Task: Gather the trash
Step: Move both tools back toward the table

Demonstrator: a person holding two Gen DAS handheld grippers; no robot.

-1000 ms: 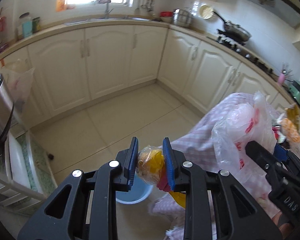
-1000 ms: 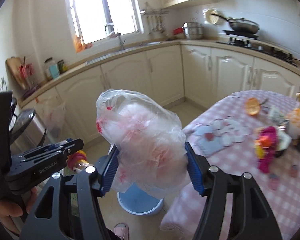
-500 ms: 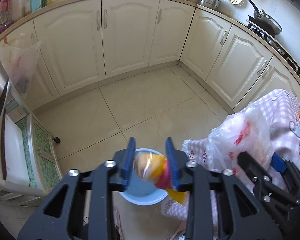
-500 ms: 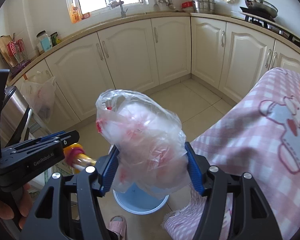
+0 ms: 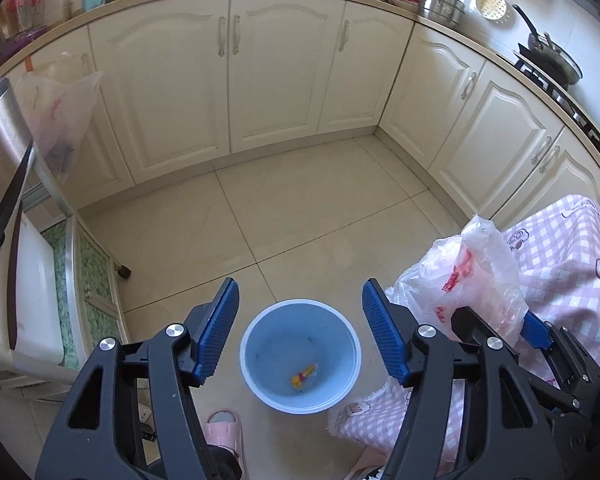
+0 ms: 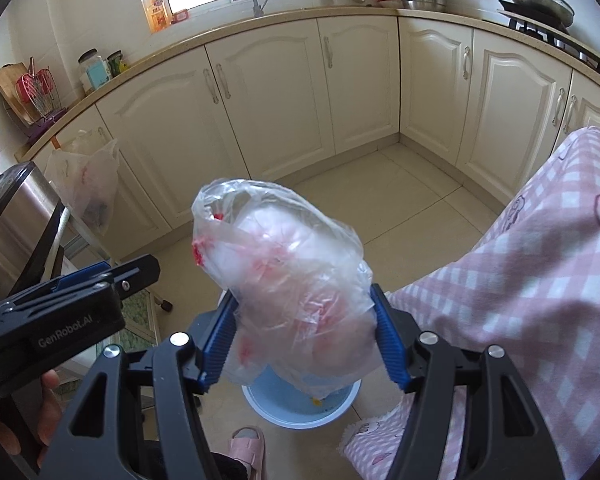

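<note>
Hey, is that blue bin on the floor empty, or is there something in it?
Not empty. The blue bin stands upright, and one small yellow and red wrapper lies on its bottom; the rest of the inside looks bare.

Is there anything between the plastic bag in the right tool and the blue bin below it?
Nothing visible. The bag hangs clamped in the right tool directly over the open bin, with only air below.
</note>
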